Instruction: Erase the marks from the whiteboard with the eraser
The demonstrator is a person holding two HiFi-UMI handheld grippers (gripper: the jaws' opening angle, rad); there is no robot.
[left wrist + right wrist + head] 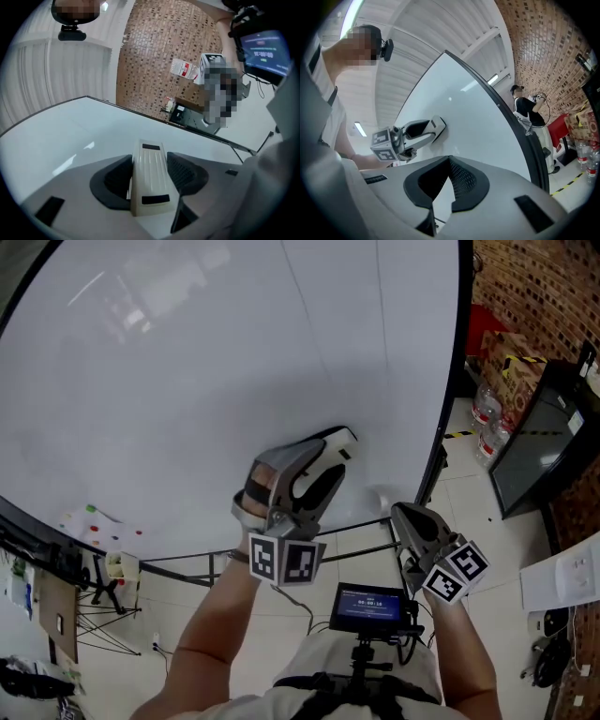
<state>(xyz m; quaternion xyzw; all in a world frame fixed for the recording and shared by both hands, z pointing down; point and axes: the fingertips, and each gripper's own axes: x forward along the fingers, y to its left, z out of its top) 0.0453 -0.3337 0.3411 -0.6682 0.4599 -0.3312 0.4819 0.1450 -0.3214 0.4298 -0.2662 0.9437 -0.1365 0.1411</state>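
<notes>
**Eraser clamped in the left gripper at the whiteboard; right gripper closed and empty.**
Head view: the left forearm reaches up and forward. The left gripper (336, 444) presses the eraser (343, 437) at its tips onto the whiteboard (187, 381). The right gripper (401, 514) hangs lower, to its right. Left gripper view: both jaws squeeze the cream eraser's sides, and its length runs forward between them. Right gripper view: the jaws meet at their tips, holding nothing, with the left gripper ahead and to the left.
</notes>
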